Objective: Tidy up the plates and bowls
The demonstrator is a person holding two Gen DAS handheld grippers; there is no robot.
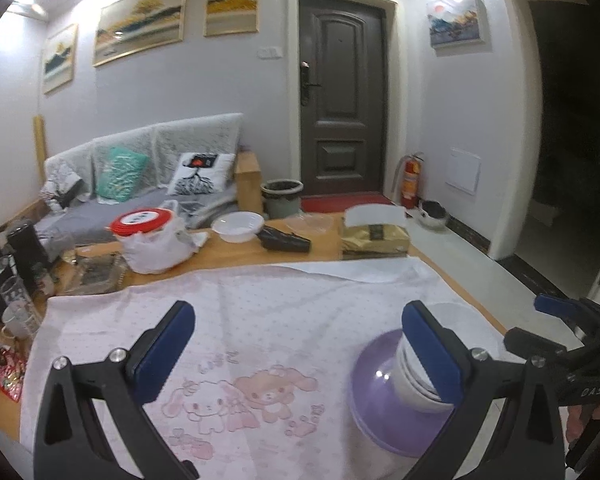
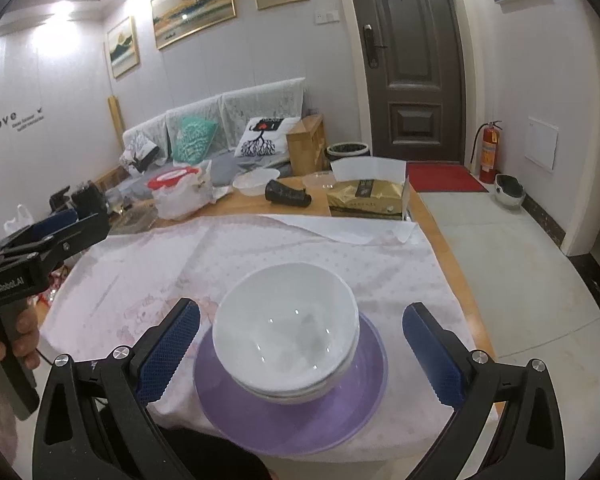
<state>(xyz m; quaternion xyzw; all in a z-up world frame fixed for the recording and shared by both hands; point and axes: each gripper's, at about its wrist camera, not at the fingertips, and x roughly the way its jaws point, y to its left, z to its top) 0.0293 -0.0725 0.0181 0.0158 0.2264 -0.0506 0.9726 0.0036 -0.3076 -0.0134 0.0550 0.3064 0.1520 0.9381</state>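
A stack of white bowls (image 2: 286,332) sits on a purple plate (image 2: 292,412) on the pink cloth (image 2: 260,248), near the table's front edge. My right gripper (image 2: 300,356) is open, its blue pads on either side of the bowls, not touching them. In the left wrist view the same bowls (image 1: 414,380) and purple plate (image 1: 380,400) sit at the right, partly hidden behind my right finger. My left gripper (image 1: 300,356) is open and empty above the cloth (image 1: 240,320). The other gripper shows at each view's edge (image 1: 572,332) (image 2: 40,240).
At the table's far side stand a white bowl (image 1: 238,226), a red-lidded container in a bag (image 1: 148,236), a black object (image 1: 284,240) and a gold box (image 1: 374,236). Glasses and a dark appliance (image 1: 20,264) crowd the left. A sofa stands behind.
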